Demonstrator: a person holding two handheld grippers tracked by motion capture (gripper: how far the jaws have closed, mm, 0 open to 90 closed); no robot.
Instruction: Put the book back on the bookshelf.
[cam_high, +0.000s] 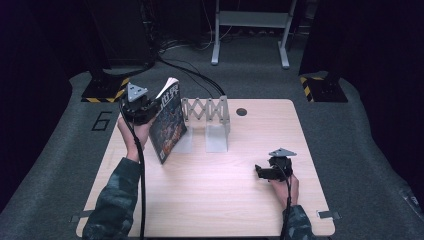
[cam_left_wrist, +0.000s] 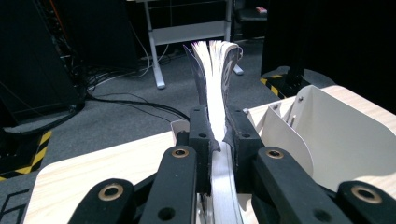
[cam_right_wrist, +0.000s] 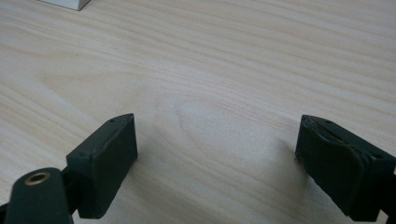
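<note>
The left gripper (cam_high: 142, 107) holds a book (cam_high: 169, 125) above the left rear part of the table (cam_high: 210, 195). In the left gripper view the two black jaws are clamped on the book (cam_left_wrist: 215, 84) from both sides, close to one edge, and the pages fan out beyond the pads toward the floor behind the table. In the high view the book stands roughly upright and tilted, its illustrated cover facing right and forward, its lower corner close to the tabletop; contact with the table cannot be determined.

Just right of the book stands a grey rack (cam_high: 207, 120) with an accordion-type back and flat white dividers. The book is beside the rack's leftmost divider, not between dividers. The left gripper view shows those curved white dividers (cam_left_wrist: 327, 135) to the right of the jaws.

The right gripper (cam_high: 267, 171) is at the right front part of the table, well apart from the book and rack. Its jaws stand wide open with nothing between them. The right gripper view shows only bare wood grain between the two pads (cam_right_wrist: 109, 158), which sit low over the tabletop.
</note>
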